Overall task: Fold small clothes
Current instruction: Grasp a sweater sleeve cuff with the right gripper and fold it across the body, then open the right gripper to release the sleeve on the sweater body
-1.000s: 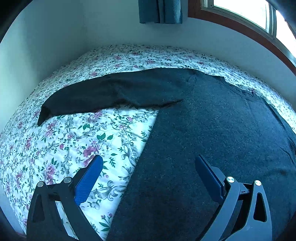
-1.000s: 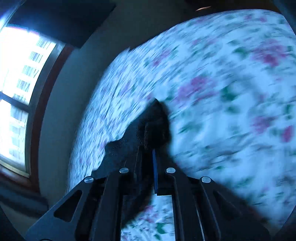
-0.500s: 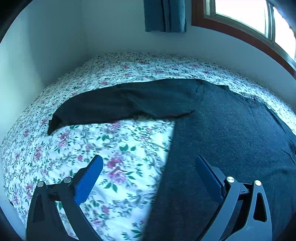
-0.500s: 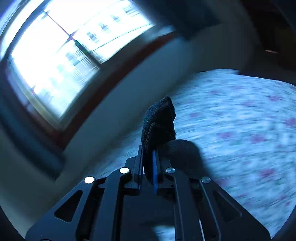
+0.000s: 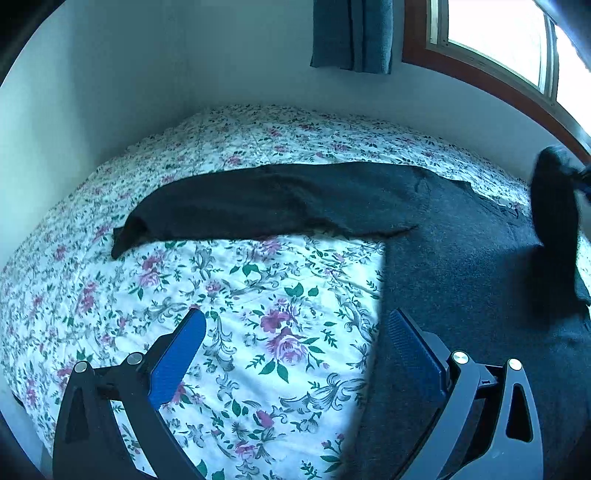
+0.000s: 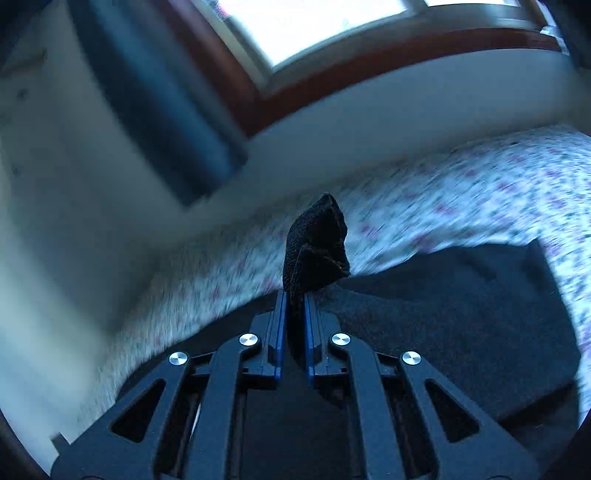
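A dark knitted garment [image 5: 461, 280] lies spread on the flowered bed, with one long sleeve [image 5: 258, 203] stretched out flat to the left. My left gripper [image 5: 295, 343] hangs open above the garment's left edge, with nothing between its blue pads. My right gripper [image 6: 294, 295] is shut on the garment's other sleeve end [image 6: 317, 247], which sticks up bunched above the pads. In the left wrist view that lifted sleeve [image 5: 554, 221] hangs blurred at the far right over the garment's body [image 6: 461, 325].
The bed with its flowered sheet [image 5: 240, 314] fills a corner between pale walls [image 5: 110, 92]. A wood-framed window [image 5: 498, 55] and a blue curtain [image 5: 351, 33] stand behind it. Bare sheet lies left of and beyond the garment.
My right gripper has swung the sleeve end up off the sheet and over the garment's body, rolling as it went. My left gripper has drifted left, so more sheet shows beneath it.
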Tool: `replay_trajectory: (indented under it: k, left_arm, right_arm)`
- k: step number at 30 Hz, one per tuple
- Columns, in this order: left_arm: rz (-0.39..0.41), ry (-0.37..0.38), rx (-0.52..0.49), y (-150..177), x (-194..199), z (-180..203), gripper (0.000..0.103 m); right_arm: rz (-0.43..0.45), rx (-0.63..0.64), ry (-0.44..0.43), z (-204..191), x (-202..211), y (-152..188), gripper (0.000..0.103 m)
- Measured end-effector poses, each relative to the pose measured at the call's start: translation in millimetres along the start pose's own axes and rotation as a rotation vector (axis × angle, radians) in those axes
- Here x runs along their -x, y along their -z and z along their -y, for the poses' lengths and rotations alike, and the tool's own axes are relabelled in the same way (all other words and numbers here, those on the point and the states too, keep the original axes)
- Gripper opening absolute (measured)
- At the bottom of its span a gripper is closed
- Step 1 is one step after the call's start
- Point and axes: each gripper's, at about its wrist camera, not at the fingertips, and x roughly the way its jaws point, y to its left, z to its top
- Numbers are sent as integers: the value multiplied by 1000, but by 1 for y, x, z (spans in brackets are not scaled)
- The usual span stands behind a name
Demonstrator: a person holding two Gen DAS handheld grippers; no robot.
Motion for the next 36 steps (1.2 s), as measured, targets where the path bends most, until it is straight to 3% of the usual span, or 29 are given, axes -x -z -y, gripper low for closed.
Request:
replay_trajectory:
  k: [4,10,20,23,25,27,29,33,36]
  left_arm:
    - [-3,7,4,2,-2,-1,99]
    - [-11,14,4,4,-5,0,99]
    - [-20,23,-7,8,-6,5,99]
    - [-24,24,-8,8,-7,6,99]
    - [-27,24,-10,8,-8,7,99]
    - [-25,25,-12,8,-7,8,99]
    - [-22,30,-14,9,-7,8,99]
    - [-16,54,-14,9,-6,10,99]
    - [-15,65,-16,9,-8,11,99]
  right_arm:
    - [-92,86,13,-27,-36,34,8]
    - [-210,178,68,-35,-78,74,8]
    - [-257,186,114,-37,-107,95,10]
    - [-306,166,80,-38,-115,102,15]
    - [-354,155,27,-41,-120,109,30]
    - [-414,151,-63,-46,-122,116,38]
    - [-448,142,-144,-47,-116,117,38]
    - [-397,90,-241,-15,-71,89,41]
    - [-268,51,-194,44,-22,50,43]
